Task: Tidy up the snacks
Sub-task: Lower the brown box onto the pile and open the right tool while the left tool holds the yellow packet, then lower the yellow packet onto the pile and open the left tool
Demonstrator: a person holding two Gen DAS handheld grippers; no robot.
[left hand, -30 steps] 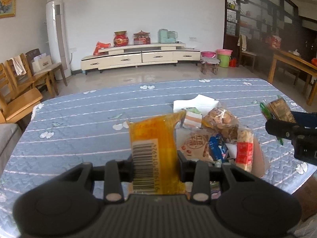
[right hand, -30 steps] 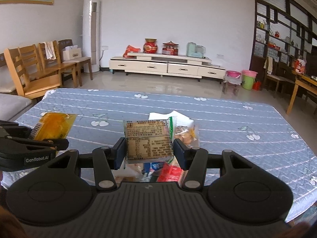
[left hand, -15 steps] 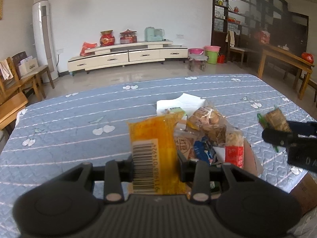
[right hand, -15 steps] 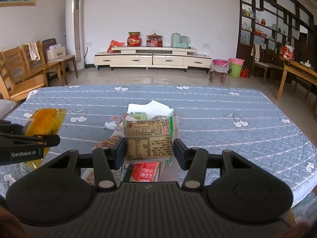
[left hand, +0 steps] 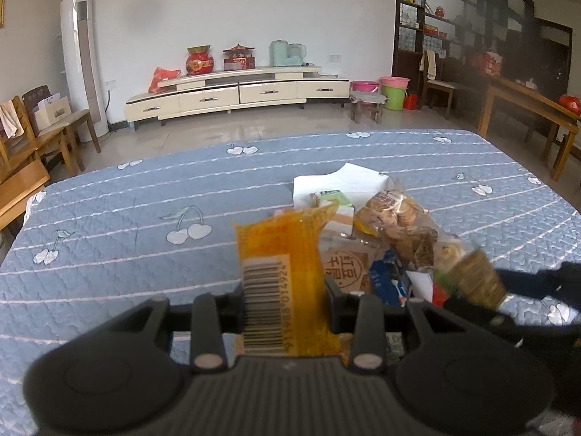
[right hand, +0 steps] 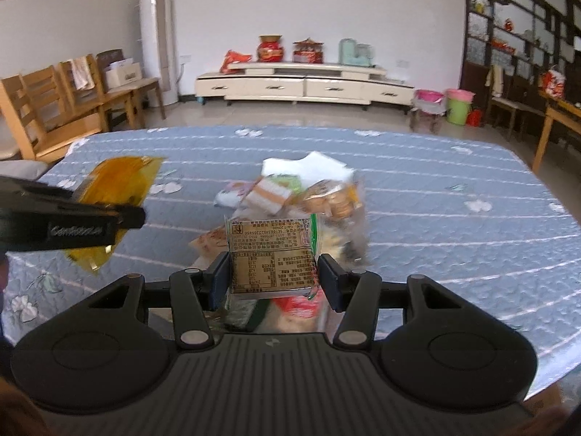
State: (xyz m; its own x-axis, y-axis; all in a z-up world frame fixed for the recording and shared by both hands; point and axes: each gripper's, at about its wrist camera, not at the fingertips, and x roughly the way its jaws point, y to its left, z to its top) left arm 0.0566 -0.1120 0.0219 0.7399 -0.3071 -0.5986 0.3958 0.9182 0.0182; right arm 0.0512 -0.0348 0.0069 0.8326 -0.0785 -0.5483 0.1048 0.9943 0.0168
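My left gripper (left hand: 283,290) is shut on an orange snack packet (left hand: 279,261) with a barcode, held above the blue quilted table (left hand: 109,218); the packet also shows at the left of the right wrist view (right hand: 116,185). My right gripper (right hand: 272,272) is shut on a tan and green snack packet (right hand: 270,254) with printed text, held over the snack pile (right hand: 308,196). That packet shows blurred at the right of the left wrist view (left hand: 475,279). The pile (left hand: 392,232) holds biscuits, red, blue and white packets on white paper.
Wooden chairs (right hand: 54,109) stand left of the table. A white TV cabinet (left hand: 236,94) and a tall air conditioner (left hand: 81,61) stand at the far wall. A wooden table (left hand: 526,109) and dark shelves are at the right.
Both grippers moved closer to each other over the pile, each keeping its packet. The right gripper's packet now sits nearer the left gripper and looks blurred.
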